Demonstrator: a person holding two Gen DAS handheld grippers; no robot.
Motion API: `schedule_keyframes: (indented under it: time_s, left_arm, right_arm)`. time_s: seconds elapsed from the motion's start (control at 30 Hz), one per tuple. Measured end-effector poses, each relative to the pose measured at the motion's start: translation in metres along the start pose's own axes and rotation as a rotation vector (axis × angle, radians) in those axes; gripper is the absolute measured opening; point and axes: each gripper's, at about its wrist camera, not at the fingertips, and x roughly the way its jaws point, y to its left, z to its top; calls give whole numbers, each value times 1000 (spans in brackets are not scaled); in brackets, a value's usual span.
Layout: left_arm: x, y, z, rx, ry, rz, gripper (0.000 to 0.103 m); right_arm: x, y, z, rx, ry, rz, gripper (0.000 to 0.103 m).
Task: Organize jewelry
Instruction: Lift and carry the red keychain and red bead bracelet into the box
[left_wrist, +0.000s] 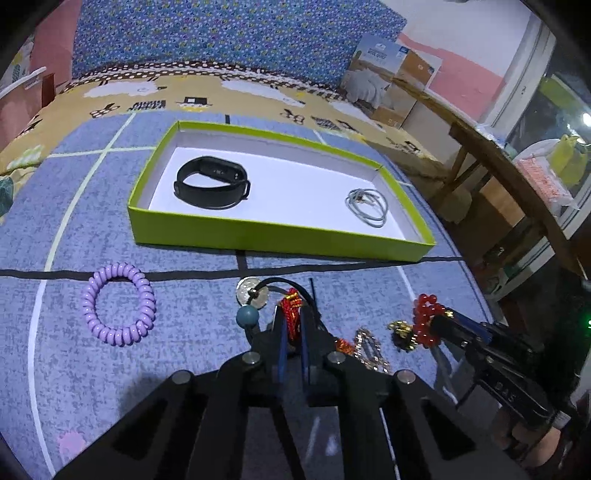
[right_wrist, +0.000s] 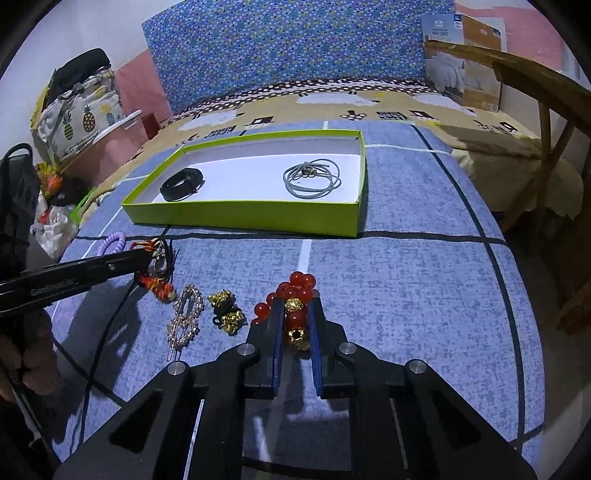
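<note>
Coin (left_wrist: 252, 292) shows only in left view, pineapple bag (right_wrist: 83, 118) right.

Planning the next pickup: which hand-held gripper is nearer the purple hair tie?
Left. The left hand-held gripper sits just beside the purple hair tie; the right hand-held gripper is farther off.

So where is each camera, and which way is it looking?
Left wrist view: sits on the left gripper, looking down along its fingers, shut on a red knotted charm; the right gripper shows at the right edge.
Right wrist view: sits on the right gripper, looking down along its fingers, shut on a red bead bracelet; the left gripper and a hand show at the left.
Both see the green box holding a black band and grey cord.
</note>
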Motion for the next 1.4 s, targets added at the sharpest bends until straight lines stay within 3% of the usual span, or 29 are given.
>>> schedule_keyframes:
  time_s: [0.4, 0.87, 1.4]
  left_arm:
    - [-34, -1, -7, 37, -57, -16, 6]
    - [-55, -14, -6, 131, -122, 17, 6]
    - [-47, -17, 30, 230, -145, 63, 7]
  right_arm:
    - [-19, 1, -10, 6, -40, 13, 12]
    - [-43, 9, -7, 14, -102, 49, 12]
    - [-39, 18, 25, -47, -133, 60, 12]
